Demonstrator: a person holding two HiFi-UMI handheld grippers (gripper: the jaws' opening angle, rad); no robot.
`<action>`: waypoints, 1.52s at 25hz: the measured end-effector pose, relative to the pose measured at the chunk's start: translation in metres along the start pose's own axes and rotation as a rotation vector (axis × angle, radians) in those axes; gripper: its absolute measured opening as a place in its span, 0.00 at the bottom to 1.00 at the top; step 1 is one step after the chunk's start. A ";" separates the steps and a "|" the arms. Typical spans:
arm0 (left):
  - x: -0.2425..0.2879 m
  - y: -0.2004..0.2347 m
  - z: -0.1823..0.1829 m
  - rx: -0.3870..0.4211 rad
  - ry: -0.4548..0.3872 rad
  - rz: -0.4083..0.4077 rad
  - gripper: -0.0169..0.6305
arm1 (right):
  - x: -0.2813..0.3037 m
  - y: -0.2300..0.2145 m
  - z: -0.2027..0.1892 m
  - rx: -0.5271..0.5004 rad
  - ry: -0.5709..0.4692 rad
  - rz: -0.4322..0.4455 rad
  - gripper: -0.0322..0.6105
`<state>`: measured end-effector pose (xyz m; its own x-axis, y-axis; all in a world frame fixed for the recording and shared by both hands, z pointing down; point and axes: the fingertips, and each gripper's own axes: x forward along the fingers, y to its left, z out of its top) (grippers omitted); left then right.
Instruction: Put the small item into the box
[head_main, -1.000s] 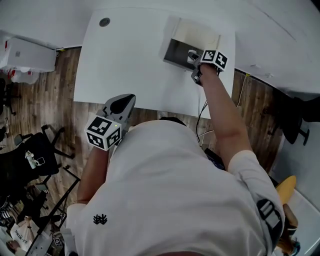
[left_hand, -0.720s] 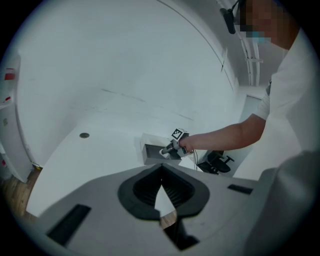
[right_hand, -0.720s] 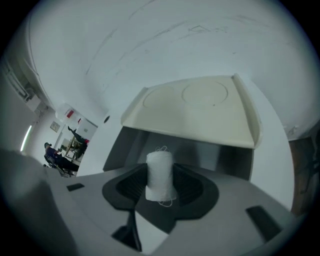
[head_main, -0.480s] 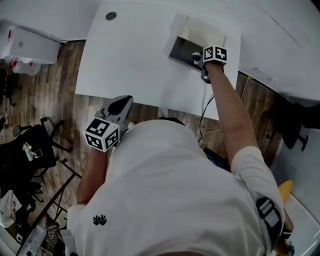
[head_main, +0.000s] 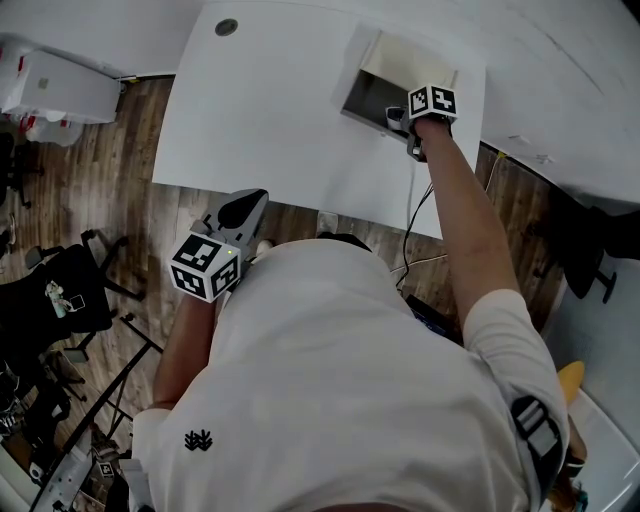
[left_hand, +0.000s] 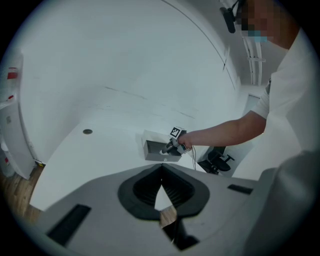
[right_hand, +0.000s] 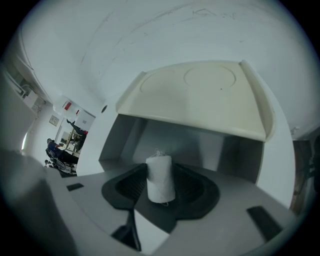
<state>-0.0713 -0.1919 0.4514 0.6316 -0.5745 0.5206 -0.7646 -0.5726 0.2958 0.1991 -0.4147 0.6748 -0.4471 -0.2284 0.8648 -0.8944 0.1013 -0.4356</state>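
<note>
- One white thread spool (right_hand: 160, 176) stands upright, clamped between the jaws of the right gripper (head_main: 398, 118), at the mouth of the open grey box (head_main: 362, 95), below its raised cream lid (right_hand: 200, 97).
- Left gripper (head_main: 243, 208): jaws pressed together, empty, near the white table's (head_main: 270, 110) front edge.

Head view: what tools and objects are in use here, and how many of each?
1 small white roll
1 box
2 grippers: left gripper and right gripper, its jaws just opening wider with that roll between them
Total: 4

Cool, even light, dark fisheye corners in both gripper views (box (right_hand: 190, 142) interior seemingly shadowed).
</note>
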 end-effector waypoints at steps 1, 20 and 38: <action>-0.001 0.000 0.000 0.001 -0.001 -0.001 0.04 | -0.002 -0.001 0.000 -0.001 -0.003 -0.003 0.32; -0.025 0.005 -0.013 0.051 -0.011 -0.084 0.04 | -0.055 0.012 -0.014 -0.055 -0.157 -0.048 0.35; -0.104 0.012 -0.065 0.076 -0.038 -0.157 0.04 | -0.144 0.096 -0.127 -0.135 -0.433 -0.097 0.21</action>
<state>-0.1539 -0.1008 0.4530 0.7483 -0.4951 0.4415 -0.6449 -0.6991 0.3089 0.1759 -0.2486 0.5399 -0.3411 -0.6232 0.7037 -0.9381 0.1781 -0.2970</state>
